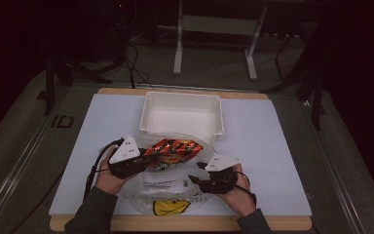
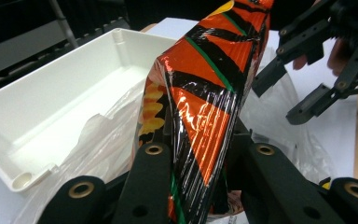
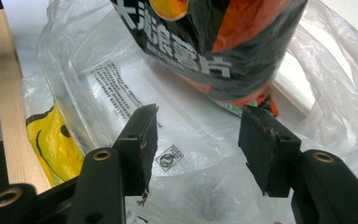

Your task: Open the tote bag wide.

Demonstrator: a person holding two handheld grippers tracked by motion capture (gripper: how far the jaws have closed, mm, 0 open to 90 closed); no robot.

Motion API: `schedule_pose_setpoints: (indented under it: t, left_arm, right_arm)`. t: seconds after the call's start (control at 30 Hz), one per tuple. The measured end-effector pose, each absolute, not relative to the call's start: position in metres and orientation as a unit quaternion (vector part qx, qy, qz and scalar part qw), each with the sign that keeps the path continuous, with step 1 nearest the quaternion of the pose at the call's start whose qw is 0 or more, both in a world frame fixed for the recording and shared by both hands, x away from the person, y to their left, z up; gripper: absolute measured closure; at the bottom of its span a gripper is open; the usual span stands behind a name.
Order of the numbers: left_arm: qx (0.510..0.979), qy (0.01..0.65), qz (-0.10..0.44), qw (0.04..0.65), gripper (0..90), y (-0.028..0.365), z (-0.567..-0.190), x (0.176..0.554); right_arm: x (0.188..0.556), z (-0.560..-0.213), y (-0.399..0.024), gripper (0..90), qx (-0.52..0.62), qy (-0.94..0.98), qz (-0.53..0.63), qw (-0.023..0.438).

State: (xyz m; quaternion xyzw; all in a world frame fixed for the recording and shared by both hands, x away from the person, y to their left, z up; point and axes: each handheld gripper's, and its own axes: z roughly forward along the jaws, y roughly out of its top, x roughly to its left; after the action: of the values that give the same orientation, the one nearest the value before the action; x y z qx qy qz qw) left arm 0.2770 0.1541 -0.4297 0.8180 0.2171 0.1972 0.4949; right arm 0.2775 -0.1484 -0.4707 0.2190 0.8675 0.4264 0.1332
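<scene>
A white sheet covers the desk point(image 1: 272, 146), with a strip of bare wood showing along the near and far edges. Beyond it the room is dim: grey floor, cables, and the pale legs of a frame point(image 1: 177, 48) standing well back. A white tray point(image 1: 182, 100) sits at the middle of the far half, empty and open-topped.

The left tongs point(image 1: 143, 161) are clamped on an orange and black snack bag point(image 1: 173, 148), which they hold above the desk just in front of the tray's near wall; in the left gripper view the foil point(image 2: 205, 93) is pinched between the two jaws. Under it a clear plastic bag point(image 1: 168, 187) with a yellow smiley face lies crumpled, reaching to the near edge of the desk.

The right tongs point(image 1: 195, 175) stand apart with nothing between them, their jaws hovering over the plastic bag point(image 3: 177, 135) just below the snack bag's end point(image 3: 214, 42).

Both flanks of the white sheet lie bare, left and right of the tray and the hands.
</scene>
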Motion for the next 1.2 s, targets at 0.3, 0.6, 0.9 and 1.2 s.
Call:
schedule_pose_setpoints:
  t: [0.3,0.6,0.9,1.2]
  left_arm:
    - [0.812,0.213,0.17,0.516,84.5,0.159,-0.424,0.28]
    - [0.803,0.216,0.157,0.533,85.6,0.163,-0.42,0.282]
    - [0.797,0.212,0.146,0.546,85.8,0.155,-0.419,0.286]
    - [0.79,0.202,0.133,0.564,85.9,0.155,-0.411,0.285]
  right_arm:
    - [0.276,-0.475,-0.15,46.6,0.22,0.868,0.426,0.132]
    - [0.275,-0.478,-0.149,46.6,0.221,0.869,0.424,0.127]
    - [0.272,-0.481,-0.146,46.7,0.215,0.871,0.423,0.124]
    - [0.271,-0.479,-0.156,46.6,0.225,0.866,0.428,0.13]
